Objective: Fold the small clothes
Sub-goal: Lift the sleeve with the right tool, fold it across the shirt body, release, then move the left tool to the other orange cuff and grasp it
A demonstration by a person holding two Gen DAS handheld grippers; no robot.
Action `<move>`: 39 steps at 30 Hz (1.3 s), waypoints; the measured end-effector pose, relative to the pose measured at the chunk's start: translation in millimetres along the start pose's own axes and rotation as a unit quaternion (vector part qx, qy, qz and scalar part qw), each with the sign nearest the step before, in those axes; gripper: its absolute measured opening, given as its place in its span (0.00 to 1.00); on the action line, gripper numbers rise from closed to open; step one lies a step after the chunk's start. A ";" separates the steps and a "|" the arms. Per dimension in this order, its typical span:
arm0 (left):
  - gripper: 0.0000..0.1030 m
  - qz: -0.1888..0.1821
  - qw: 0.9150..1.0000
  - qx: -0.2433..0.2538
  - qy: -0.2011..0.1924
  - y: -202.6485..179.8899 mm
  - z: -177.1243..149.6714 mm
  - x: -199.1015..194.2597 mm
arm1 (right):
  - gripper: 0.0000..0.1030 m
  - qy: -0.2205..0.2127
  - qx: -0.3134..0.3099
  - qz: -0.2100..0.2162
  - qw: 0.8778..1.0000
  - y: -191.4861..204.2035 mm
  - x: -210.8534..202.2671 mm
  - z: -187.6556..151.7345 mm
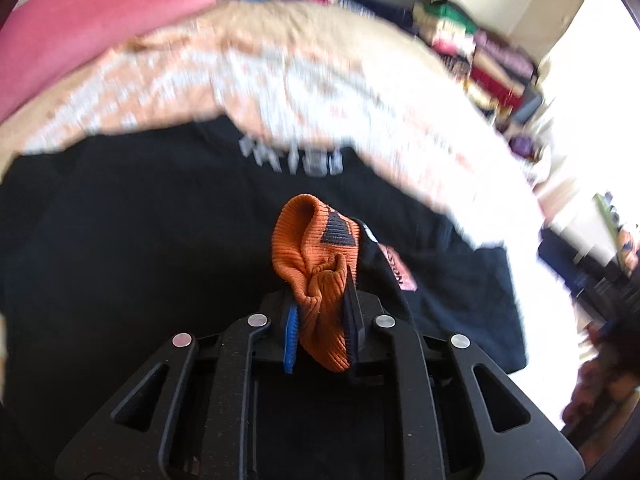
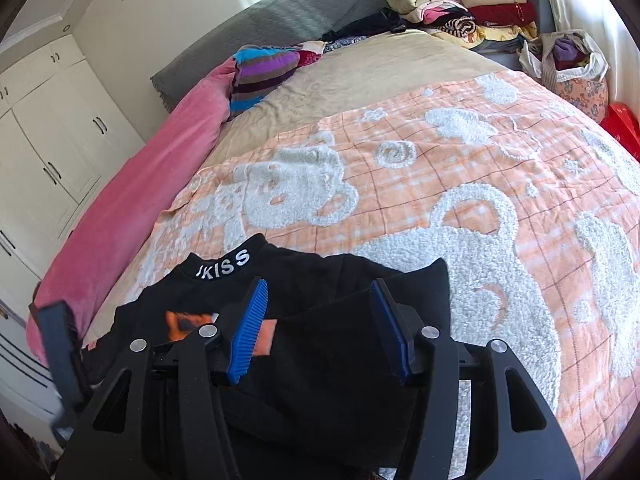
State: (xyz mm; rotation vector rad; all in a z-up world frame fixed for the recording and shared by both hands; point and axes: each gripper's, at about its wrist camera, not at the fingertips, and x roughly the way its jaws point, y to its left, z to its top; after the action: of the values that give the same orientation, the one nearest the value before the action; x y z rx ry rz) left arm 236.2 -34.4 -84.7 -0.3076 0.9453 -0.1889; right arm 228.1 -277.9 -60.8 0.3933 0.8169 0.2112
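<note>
Two grippers over one black garment lying on the bed's orange-and-white blanket. Left gripper: jaws narrow, clamped on the garment's orange ribbed cuff, which bunches up above them. Right gripper: jaws about half apart, black cloth lying beneath and between, pads apparently not pressing it. Left view motion-blurred. White lettering on the collar.

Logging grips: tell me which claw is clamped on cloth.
The left claw, its pads pinching the orange ribbed cuff. The right claw stands open over the black garment.
</note>
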 end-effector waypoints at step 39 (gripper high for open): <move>0.40 0.141 0.985 -0.097 -0.018 189.8 -7.4 -90.8 | 0.79 0.084 -0.145 0.006 0.986 79.8 54.8 -50.5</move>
State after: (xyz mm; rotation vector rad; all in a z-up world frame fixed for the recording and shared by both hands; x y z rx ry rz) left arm 182.8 169.2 -83.7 -0.3519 0.9620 0.1695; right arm 224.6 -174.2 -95.1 0.1066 0.9339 0.3743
